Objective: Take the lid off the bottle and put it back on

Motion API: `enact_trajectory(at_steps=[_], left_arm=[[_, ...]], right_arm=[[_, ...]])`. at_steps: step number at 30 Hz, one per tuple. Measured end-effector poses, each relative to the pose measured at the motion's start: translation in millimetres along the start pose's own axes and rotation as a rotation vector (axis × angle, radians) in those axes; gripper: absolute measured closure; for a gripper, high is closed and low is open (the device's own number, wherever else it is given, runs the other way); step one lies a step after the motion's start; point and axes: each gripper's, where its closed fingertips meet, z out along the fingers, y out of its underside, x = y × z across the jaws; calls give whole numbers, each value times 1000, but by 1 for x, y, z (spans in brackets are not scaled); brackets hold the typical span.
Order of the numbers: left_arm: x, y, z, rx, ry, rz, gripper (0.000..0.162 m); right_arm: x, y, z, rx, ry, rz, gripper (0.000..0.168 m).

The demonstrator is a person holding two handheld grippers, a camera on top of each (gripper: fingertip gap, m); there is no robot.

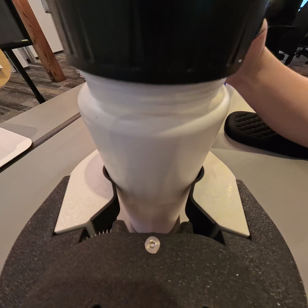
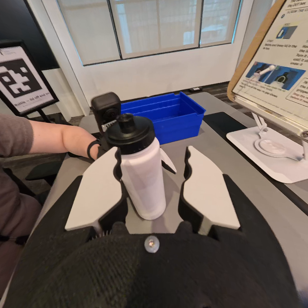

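A white bottle (image 2: 143,180) stands on the grey table (image 2: 233,191), leaning slightly. Its black lid (image 2: 131,135) with a spout sits on the neck. My right gripper (image 2: 153,151) is open around the bottle body. Its left finger is close against the bottle and its right finger stands apart. In the left wrist view the bottle (image 1: 153,141) and lid (image 1: 150,41) fill the frame. My left gripper (image 1: 153,171) is shut on the bottle body from the far side. One of its fingers (image 2: 167,162) shows behind the bottle.
A blue bin (image 2: 166,116) stands behind the bottle. An instruction board (image 2: 270,66) on a white stand (image 2: 266,150) is at the right. A framed marker sign (image 2: 20,80) is at the far left. A black pad (image 1: 260,133) lies under a person's arm (image 1: 275,100).
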Motion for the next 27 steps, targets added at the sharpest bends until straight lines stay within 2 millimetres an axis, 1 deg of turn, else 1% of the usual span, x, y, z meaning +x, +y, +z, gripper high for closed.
enact_trajectory(at_steps=[2, 5, 7, 8, 9, 11, 13, 14, 15, 16, 17, 18, 20, 23, 25, 27], left_arm=[[0, 0, 0, 2, 0, -1, 62], [0, 0, 1, 1, 2, 0, 62], [1, 0, 1, 2, 2, 0, 62], [1, 0, 1, 1, 3, 1, 62], [1, 0, 1, 1, 3, 0, 62], [1, 0, 0, 0, 4, 0, 62], [1, 0, 1, -1, 4, 0, 62], [1, 0, 1, -1, 3, 0, 62], [1, 0, 1, -1, 3, 1, 62], [1, 0, 1, 0, 5, 1, 62], [1, 0, 0, 1, 5, 1, 62], [1, 0, 0, 1, 5, 2, 62], [1, 0, 1, -2, 6, 3, 62], [1, -1, 1, -2, 4, 3, 62], [1, -1, 1, -2, 0, 2, 62], [1, -1, 2, -4, -7, 2, 62]], right_arm=[[-13, -7, 4, 32, -46, 1, 92], [-29, -2, 24, -1, -59, -33, 87], [-32, 4, 38, -28, -23, -60, 87], [-31, 5, 41, -28, -1, -76, 87], [-28, 5, 42, -26, 19, -83, 88], [-21, 4, 35, -10, 22, -63, 89], [-14, -2, 23, 27, 8, -20, 89], [-8, -4, 17, 40, 21, -15, 91], [-4, -4, 11, 32, 30, -27, 97], [-5, -1, 7, 12, 10, -37, 97], [-11, 0, 5, -1, -36, -34, 97], [-18, -1, 5, -2, -81, -29, 96], [-25, -2, 7, -8, -108, -41, 94], [-24, -2, 13, -16, -65, -48, 91], [-20, -12, 16, 33, -17, -13, 87], [-24, -21, 22, 77, -1, 32, 86]])
